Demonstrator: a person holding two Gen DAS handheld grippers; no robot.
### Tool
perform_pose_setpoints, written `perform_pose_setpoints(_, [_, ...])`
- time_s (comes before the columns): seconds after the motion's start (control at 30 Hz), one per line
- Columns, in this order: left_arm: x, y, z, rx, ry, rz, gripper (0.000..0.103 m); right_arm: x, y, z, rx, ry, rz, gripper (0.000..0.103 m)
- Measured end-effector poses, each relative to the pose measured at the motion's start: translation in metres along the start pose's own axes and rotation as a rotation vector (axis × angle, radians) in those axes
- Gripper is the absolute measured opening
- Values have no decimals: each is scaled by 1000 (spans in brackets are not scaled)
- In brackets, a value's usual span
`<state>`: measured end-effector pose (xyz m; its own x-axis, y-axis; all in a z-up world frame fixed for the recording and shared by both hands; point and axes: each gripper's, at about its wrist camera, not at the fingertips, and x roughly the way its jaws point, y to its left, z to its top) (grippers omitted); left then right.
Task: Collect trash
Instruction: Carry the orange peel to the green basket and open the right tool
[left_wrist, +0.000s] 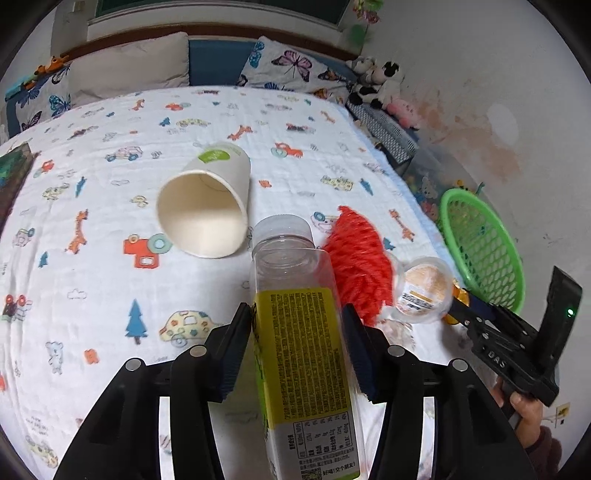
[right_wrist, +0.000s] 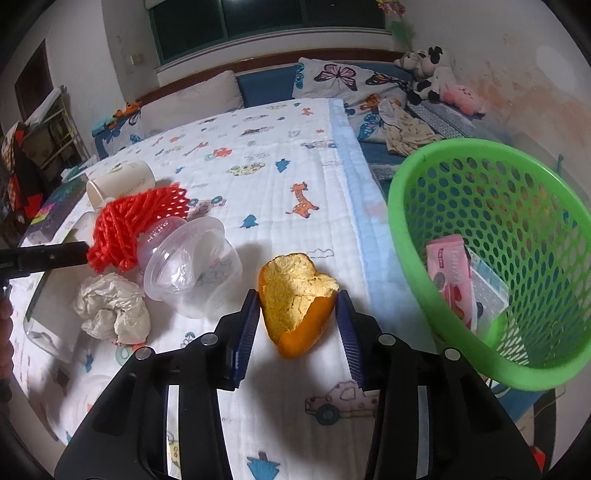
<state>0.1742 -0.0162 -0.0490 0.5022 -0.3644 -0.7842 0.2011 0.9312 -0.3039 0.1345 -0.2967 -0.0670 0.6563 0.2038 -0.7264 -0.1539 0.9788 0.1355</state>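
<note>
My left gripper (left_wrist: 297, 314) is shut on a clear plastic bottle (left_wrist: 299, 350) with a yellow label, its cap pointing away from me. My right gripper (right_wrist: 297, 299) is shut on a piece of orange peel (right_wrist: 295, 306), a blue pad against each side. On the bedspread lie a tipped paper cup (left_wrist: 207, 206), a red foam net (right_wrist: 136, 221), a clear lidded plastic cup (right_wrist: 188, 269) and a crumpled tissue (right_wrist: 110, 310). A green mesh basket (right_wrist: 480, 177) stands tilted to the right of the peel. In the left wrist view the right gripper (left_wrist: 458, 299) shows near the basket (left_wrist: 484, 251).
A pink wrapper (right_wrist: 450, 280) and a clear packet lie inside the basket. Pillows (left_wrist: 129, 66) and plush toys (left_wrist: 380, 81) line the head of the bed. A stained wall (left_wrist: 517, 129) runs close along the right side. A dark book (left_wrist: 14, 173) lies at the bed's left edge.
</note>
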Motion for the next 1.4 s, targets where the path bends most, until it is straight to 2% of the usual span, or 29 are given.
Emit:
perform_pose_setpoints(0.3, [-47,-6,-7,29,-65,-56,49,-25,-5,2,32,-40,25,42])
perform_pose_setpoints(0.53, [-59,-31,0,82,-82,-108,49,-46,-25,6,70,-76,-3,42])
perform_pose_setpoints(0.9, [-35,-101,27,190,-50,-221,49,-71,-115,11,179,-89,-174,42])
perform_pose_setpoints(1.03, [-25,-126,37,229,-41,-237,49,-74,-144,12,209,-84,-229,43])
perform_pose_setpoints(1.13, [-15,-149,47,262,-33,-249,49,-73,-162,12,234,-81,-258,47])
perform_pose_setpoints(1.2, [-11,-162,51,283,-30,-256,49,-74,-170,10,247,-89,-276,61])
perform_pose_setpoints(1.23, [-9,-167,53,292,-31,-258,49,-75,-173,9,252,-94,-279,63])
perform_pose_setpoints(1.4, [9,-203,64,339,-15,-271,49,-84,-180,1,269,-108,-281,65])
